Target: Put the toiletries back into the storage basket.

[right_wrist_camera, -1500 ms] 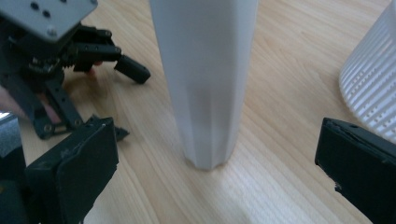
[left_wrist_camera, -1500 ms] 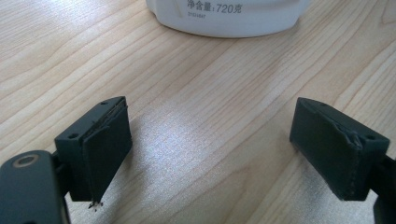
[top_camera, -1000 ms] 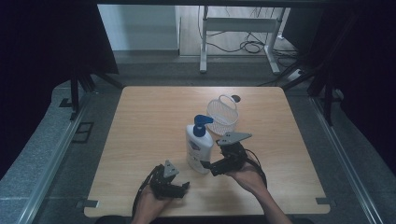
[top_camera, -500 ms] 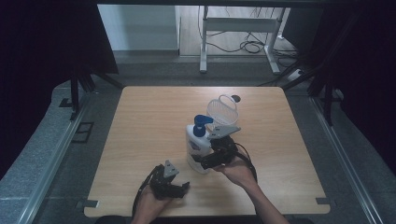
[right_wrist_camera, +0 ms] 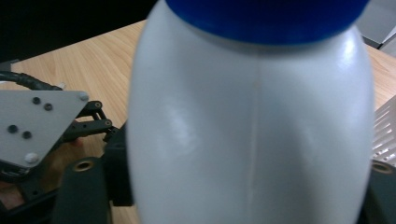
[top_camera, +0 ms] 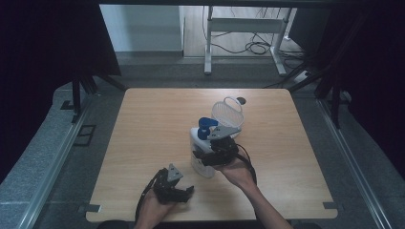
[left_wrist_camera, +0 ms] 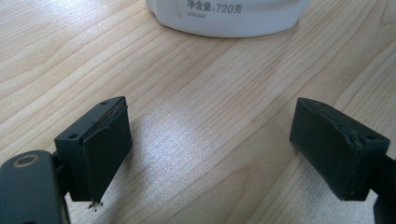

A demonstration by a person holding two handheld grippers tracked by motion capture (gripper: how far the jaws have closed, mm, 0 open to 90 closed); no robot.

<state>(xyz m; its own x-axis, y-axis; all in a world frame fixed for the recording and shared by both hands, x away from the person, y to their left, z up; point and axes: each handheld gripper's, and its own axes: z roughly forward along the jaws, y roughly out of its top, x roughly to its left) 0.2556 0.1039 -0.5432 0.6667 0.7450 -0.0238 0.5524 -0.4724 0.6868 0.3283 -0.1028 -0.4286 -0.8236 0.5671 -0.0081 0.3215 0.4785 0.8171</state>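
Right gripper view — bottle (right_wrist_camera: 252, 135) between right tool (right_wrist_camera: 233, 186) jaws

White bottle (top_camera: 200, 155) w/ blue pump cap, upright on table, clamped btw right gripper (top_camera: 206, 156) jaws, probably mid-body; stands just ahead of left gripper (top_camera: 184, 192).

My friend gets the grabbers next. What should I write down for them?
Right gripper: fingers have just been closing on the white pump bottle; it sits between them, grip looks made.
Left gripper: open, nothing in it, low over the table near the front edge.
Bottle stands upright mid-table, blue pump on top; a clear basket sits just behind it.
Done: bottle grasped.
Left: lifting and moving it, likely toward the basket.
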